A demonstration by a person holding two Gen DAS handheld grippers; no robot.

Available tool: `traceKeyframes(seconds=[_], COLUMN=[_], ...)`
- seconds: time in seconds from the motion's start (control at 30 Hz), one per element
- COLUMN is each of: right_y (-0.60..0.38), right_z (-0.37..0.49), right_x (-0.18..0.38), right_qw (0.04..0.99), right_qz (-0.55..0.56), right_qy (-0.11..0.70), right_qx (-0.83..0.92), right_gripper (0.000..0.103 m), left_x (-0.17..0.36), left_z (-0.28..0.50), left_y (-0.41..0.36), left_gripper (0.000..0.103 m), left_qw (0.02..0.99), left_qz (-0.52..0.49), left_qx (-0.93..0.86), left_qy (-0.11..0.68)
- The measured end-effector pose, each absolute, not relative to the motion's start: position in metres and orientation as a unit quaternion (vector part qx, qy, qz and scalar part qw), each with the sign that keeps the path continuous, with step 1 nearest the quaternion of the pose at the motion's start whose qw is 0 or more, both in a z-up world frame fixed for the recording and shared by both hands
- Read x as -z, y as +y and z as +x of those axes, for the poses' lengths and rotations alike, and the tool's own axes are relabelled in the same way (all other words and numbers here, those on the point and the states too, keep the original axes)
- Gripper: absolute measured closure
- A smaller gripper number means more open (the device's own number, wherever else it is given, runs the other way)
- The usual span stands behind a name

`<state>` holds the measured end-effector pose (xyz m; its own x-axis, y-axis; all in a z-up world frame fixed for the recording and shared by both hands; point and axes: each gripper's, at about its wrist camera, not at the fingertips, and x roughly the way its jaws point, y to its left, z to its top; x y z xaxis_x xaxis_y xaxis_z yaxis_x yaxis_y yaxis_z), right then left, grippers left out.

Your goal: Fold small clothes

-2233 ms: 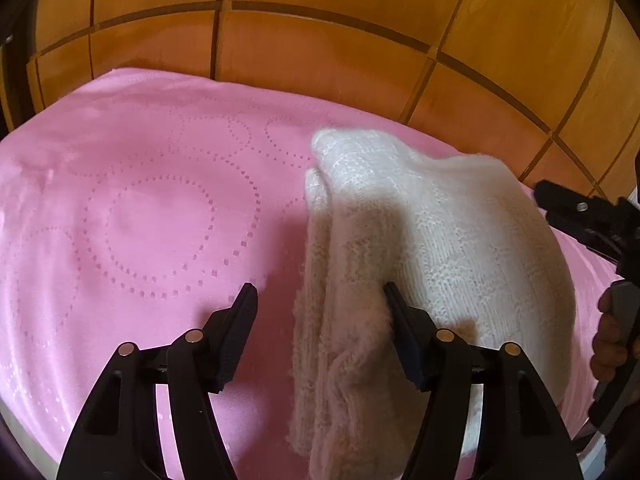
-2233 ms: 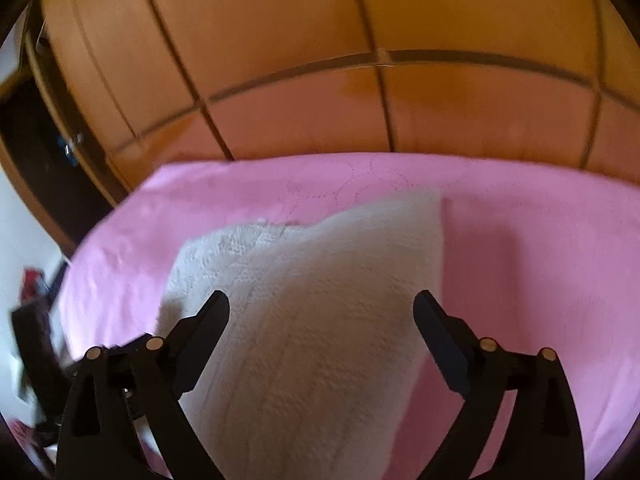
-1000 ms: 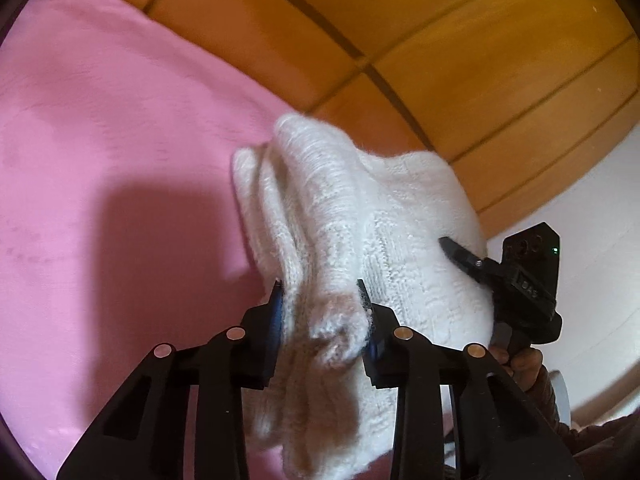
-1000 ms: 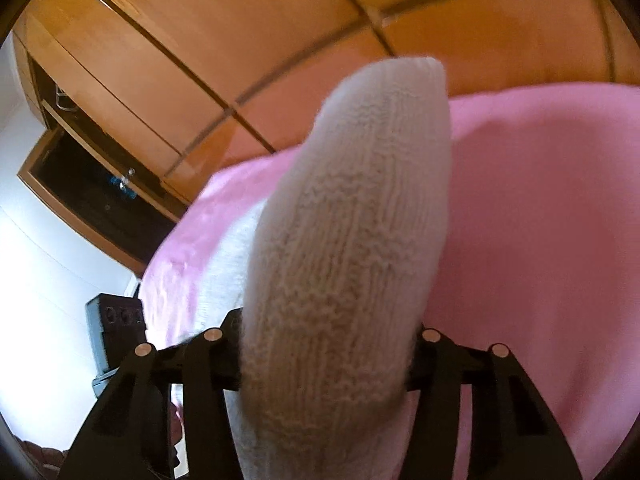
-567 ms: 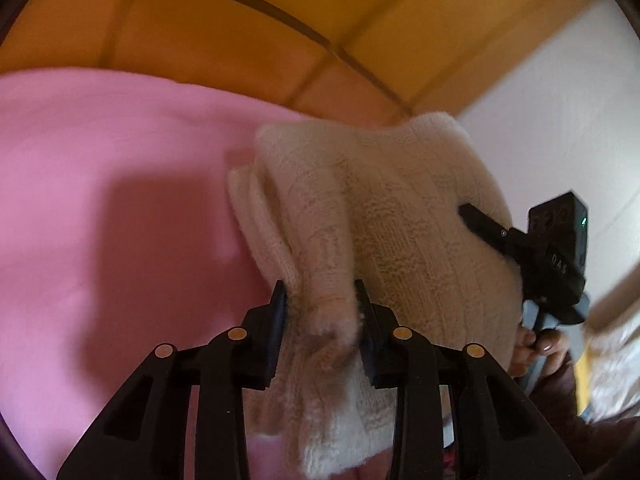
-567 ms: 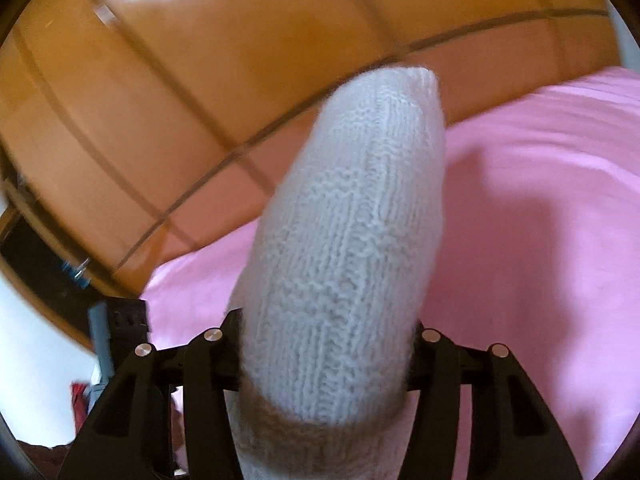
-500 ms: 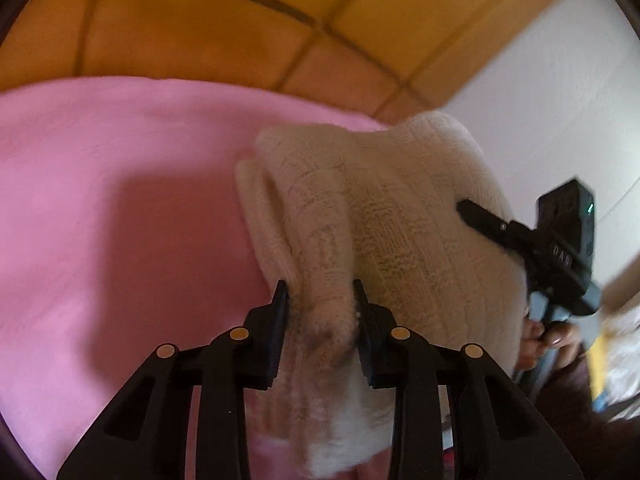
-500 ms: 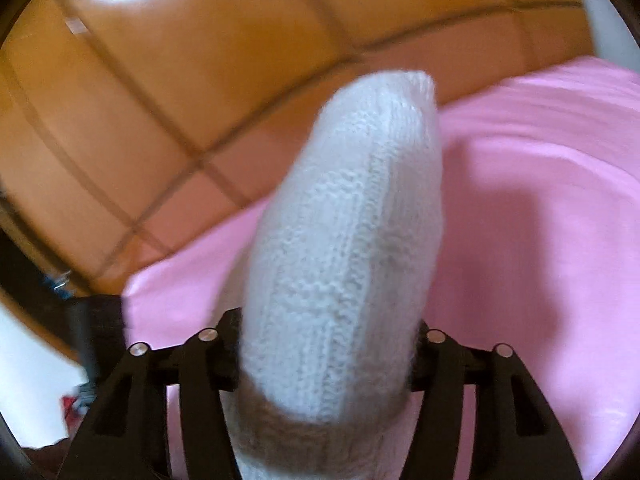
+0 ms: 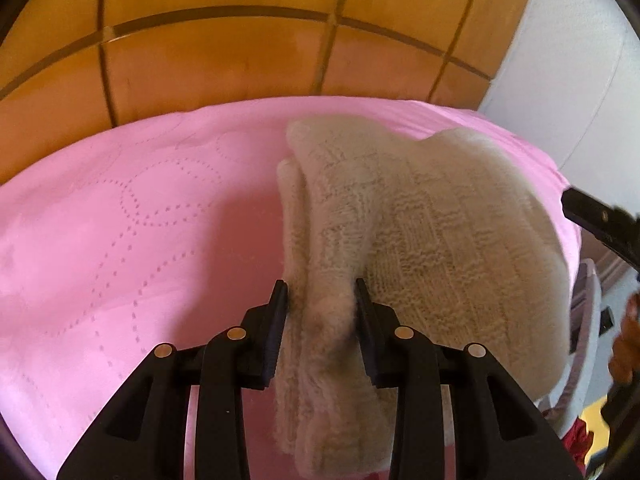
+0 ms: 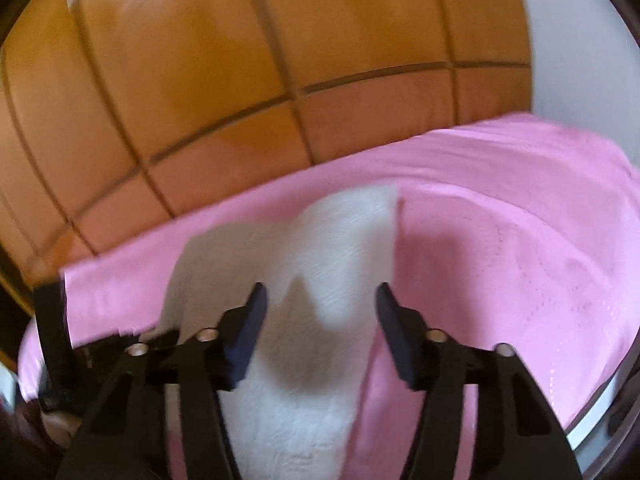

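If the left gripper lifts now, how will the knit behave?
Probably floppy: the knit bunches where the left gripper pinches it. Likely light and grippy, being fuzzy. The right gripper is open, so that side would sag.

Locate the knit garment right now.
The knit garment lies on the pink bedspread, right of centre in the left wrist view, near the wooden panelling; the left gripper pinches its near fold.

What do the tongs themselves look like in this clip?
Both the left tongs and right tongs are matte black plastic with flat, wedge-shaped fingers, open triangular frames and round silver pivot pins. No cables, markings or sleeves are visible.
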<state>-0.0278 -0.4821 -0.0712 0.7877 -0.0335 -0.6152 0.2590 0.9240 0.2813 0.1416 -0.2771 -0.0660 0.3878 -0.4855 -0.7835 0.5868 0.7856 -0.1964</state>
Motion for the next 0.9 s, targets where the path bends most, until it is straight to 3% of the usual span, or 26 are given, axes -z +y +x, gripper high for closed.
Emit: traceKeyframes(seconds=[0.13,0.2,0.27,0.37,0.47,0.6,0.9], right_y=[-0.442,-0.431,-0.432,-0.429,-0.425,-0.42,-0.397], right_z=[-0.001,0.007,0.007,0.003,-0.005,-0.021,-0.06], right_x=[0.102,0.115,0.119,0.112,0.107,0.095,0.083], right_qw=[0.915,0.916,0.916,0.914,0.914,0.917,0.923], right_qz=[0.097,0.06,0.069,0.077,0.075,0.11,0.107], right_qy=[0.378,0.375,0.369,0.367,0.363,0.348,0.337], right_qx=[0.103,0.133,0.145,0.153,0.163,0.158,0.149], right_gripper=[0.058,0.058,0.056,0.056,0.054,0.036,0.037], left_x=[0.074,0.075,0.073,0.065,0.06,0.047,0.03], left_z=[0.143,0.145,0.143,0.138,0.133,0.12,0.098], left_y=[-0.276,-0.276,-0.268,-0.261,-0.254,-0.247,-0.241], left_gripper=[0.069,0.061,0.06,0.043,0.041,0.041,0.041], left_qw=[0.836,0.839,0.841,0.853,0.856,0.87,0.884], left_qz=[0.061,0.062,0.057,0.055,0.048,0.049,0.055], left_qx=[0.308,0.301,0.295,0.273,0.267,0.259,0.258], left_qy=[0.451,0.449,0.451,0.441,0.439,0.416,0.385])
